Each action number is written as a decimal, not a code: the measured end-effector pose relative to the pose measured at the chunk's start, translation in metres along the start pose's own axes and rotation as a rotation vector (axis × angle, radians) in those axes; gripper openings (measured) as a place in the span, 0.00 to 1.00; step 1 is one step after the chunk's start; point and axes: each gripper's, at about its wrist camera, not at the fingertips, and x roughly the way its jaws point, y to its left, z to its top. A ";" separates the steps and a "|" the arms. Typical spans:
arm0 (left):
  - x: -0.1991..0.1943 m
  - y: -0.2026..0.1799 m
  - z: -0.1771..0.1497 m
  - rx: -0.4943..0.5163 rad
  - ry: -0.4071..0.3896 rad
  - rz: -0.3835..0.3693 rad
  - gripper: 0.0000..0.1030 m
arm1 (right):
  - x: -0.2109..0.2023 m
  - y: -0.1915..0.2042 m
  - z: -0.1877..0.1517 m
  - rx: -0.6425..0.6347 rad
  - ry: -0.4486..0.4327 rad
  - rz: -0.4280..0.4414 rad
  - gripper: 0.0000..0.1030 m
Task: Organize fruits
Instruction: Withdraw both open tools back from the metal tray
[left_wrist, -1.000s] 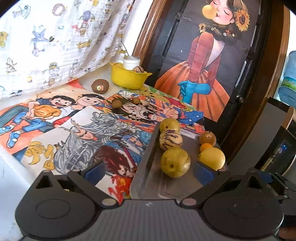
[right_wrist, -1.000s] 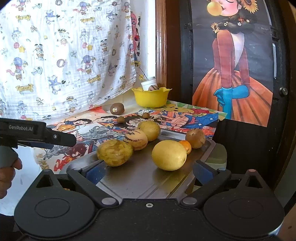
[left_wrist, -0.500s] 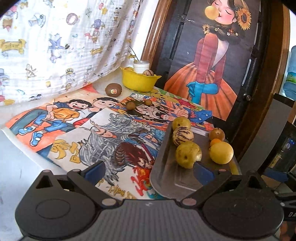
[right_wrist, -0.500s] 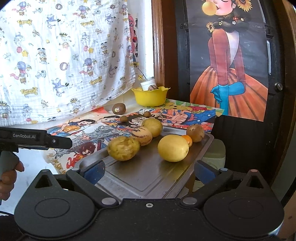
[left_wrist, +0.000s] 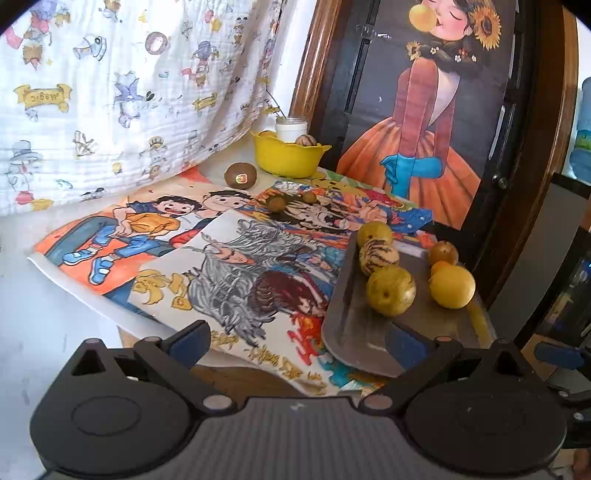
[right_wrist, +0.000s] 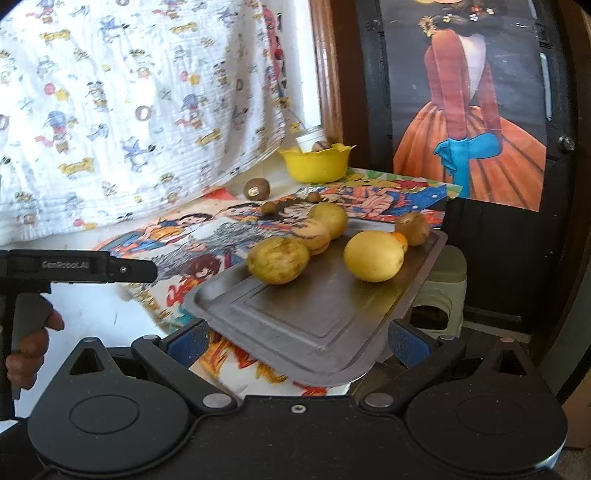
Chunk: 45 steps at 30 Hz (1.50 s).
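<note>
A: Where does the fruit sit?

B: Most of it is on the flat grey metal tray (right_wrist: 317, 317), at the right edge of the tabletop (left_wrist: 48, 332), which is covered with bright cartoon posters (left_wrist: 236, 280). Down its left side runs a row of three: a round yellow-green fruit with brown blotches (right_wrist: 277, 260) nearest, a pale striped melon-like fruit (left_wrist: 379, 255) touching it, then a smaller yellow-green fruit (left_wrist: 374, 233) behind. On the right lies a smooth yellow lemon (right_wrist: 373, 255), with a small orange fruit (right_wrist: 400, 240) tucked just behind it and a brown round fruit (right_wrist: 413, 229) farther back.

A: And off the tray?

B: A brown kiwi with a sticker (left_wrist: 241, 175) lies near the yellow plastic bowl (left_wrist: 287, 157) at the back, and two small brown nut-like fruits (left_wrist: 276, 203) lie on the posters (the bowl itself holds a white jar and another brownish fruit).

A: The grippers?

B: The left gripper (left_wrist: 298, 340) hovers with its blue-padded fingers spread wide, empty. The right gripper (right_wrist: 298, 338) is likewise spread and holds nothing; the tray's near edge lies between its fingers, though I cannot tell if they touch it. The right wrist view also shows a hand (right_wrist: 29, 347) on the other gripper's handle
</note>
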 end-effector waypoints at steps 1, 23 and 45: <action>-0.001 0.001 -0.001 0.003 0.002 0.006 0.99 | 0.000 0.002 0.000 -0.007 0.004 0.003 0.99; -0.016 0.030 -0.009 -0.007 0.028 0.082 0.99 | 0.002 0.036 0.001 -0.082 0.065 0.087 0.99; -0.012 0.040 -0.001 -0.011 -0.018 0.118 0.99 | 0.018 0.047 0.024 -0.119 0.039 0.085 0.99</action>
